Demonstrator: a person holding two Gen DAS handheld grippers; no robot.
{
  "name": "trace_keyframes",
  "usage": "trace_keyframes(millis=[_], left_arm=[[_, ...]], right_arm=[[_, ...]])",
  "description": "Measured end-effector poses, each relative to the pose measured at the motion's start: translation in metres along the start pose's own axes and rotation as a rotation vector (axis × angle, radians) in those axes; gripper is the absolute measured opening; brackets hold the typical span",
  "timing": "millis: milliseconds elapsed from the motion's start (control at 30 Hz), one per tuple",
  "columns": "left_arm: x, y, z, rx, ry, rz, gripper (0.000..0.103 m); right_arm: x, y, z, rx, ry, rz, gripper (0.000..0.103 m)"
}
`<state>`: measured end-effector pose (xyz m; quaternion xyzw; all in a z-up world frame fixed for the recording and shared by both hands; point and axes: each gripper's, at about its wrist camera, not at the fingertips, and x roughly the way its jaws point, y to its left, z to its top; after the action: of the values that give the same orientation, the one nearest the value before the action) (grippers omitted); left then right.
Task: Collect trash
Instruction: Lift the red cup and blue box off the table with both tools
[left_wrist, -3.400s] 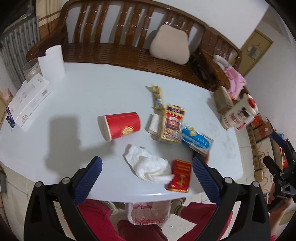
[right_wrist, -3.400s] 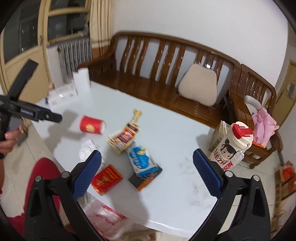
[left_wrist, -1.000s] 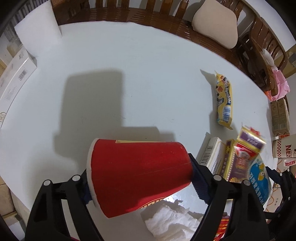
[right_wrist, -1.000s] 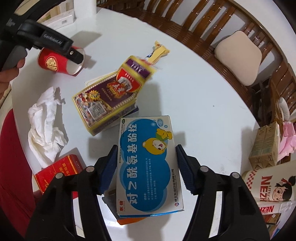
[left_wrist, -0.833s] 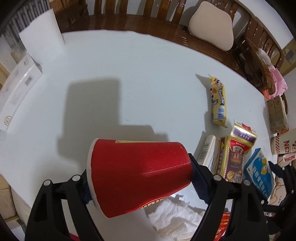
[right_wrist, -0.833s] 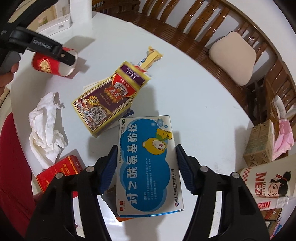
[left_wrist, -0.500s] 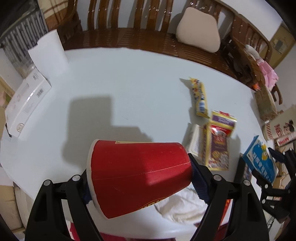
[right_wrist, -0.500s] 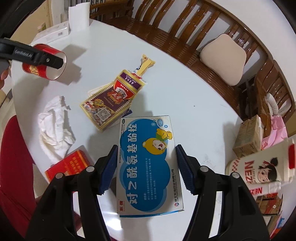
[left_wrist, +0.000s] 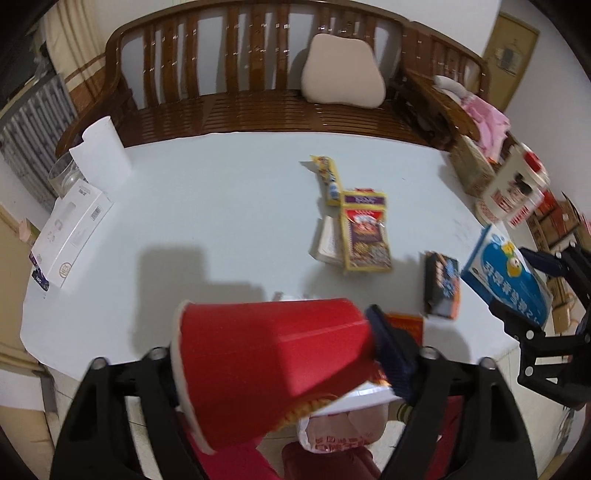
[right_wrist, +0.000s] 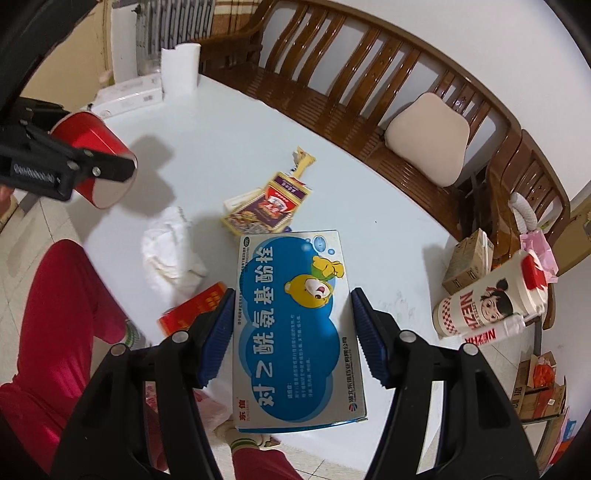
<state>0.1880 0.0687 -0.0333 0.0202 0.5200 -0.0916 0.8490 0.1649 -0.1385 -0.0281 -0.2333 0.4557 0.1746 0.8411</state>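
My left gripper is shut on a red paper cup, held on its side above the near edge of the white table. The cup also shows in the right wrist view. My right gripper is shut on a blue and white medicine box, held above the table's near right part; the box also shows in the left wrist view. On the table lie a crumpled white tissue, a red packet, a yellow and purple snack box, a yellow wrapper and a dark small box.
A pink-white plastic bag hangs below the near table edge by red-clad legs. A white box and paper roll stand at the table's left. A wooden bench with a cushion is behind. A printed bin and cartons stand right.
Both grippers have risen and pulled back toward the near edge, carrying the cup and the blue box. The dark small box that was under the blue box now lies bare.
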Motion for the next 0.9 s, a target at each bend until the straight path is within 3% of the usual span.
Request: trace_keyframes(millis=[133,167,200,233,367,433,500,567,633,733,767,833,900], left_arm=[[-0.01,-0.011,-0.02,0.031,0.01,-0.043,0.069],[-0.012,-0.013,-0.025,0.036,0.01,-0.049,0.066],[-0.011,-0.015,-0.028,0.037,0.004,-0.079,0.053],[-0.007,-0.017,-0.029,0.04,0.006,-0.09,0.05],[0.047,-0.022,-0.032,0.035,0.11,-0.122,0.049],[0.077,-0.017,-0.035,0.009,0.155,-0.087,0.049],[0.088,-0.011,-0.036,-0.015,0.185,-0.105,0.048],[0.076,-0.007,-0.03,-0.014,0.133,-0.134,0.049],[0.058,-0.001,-0.022,-0.007,0.057,-0.082,0.049],[0.027,0.001,-0.026,0.047,0.002,-0.065,0.059],[0.017,0.0,-0.034,0.077,-0.026,-0.044,0.069],[0.001,-0.002,-0.054,0.148,-0.094,0.038,0.084],[0.003,-0.009,-0.083,0.217,-0.087,0.154,0.088]], right_arm=[[-0.02,0.016,-0.012,0.007,-0.022,0.007,0.061],[-0.025,0.021,-0.016,0.011,-0.026,0.005,0.061],[-0.028,0.024,-0.019,0.019,-0.03,-0.003,0.061],[-0.03,0.027,-0.022,0.022,-0.035,-0.009,0.061],[-0.031,0.041,-0.036,0.04,-0.049,0.032,0.061],[-0.028,0.042,-0.041,0.064,-0.047,0.049,0.061],[-0.025,0.039,-0.047,0.088,-0.044,0.065,0.061],[-0.024,0.034,-0.051,0.113,-0.043,0.059,0.061],[-0.022,0.03,-0.053,0.113,-0.04,0.057,0.061],[-0.02,0.026,-0.056,0.121,-0.043,0.054,0.061],[-0.02,0.025,-0.056,0.132,-0.046,0.06,0.061],[-0.019,0.023,-0.058,0.144,-0.051,0.085,0.061],[-0.019,0.022,-0.058,0.153,-0.055,0.097,0.061]])
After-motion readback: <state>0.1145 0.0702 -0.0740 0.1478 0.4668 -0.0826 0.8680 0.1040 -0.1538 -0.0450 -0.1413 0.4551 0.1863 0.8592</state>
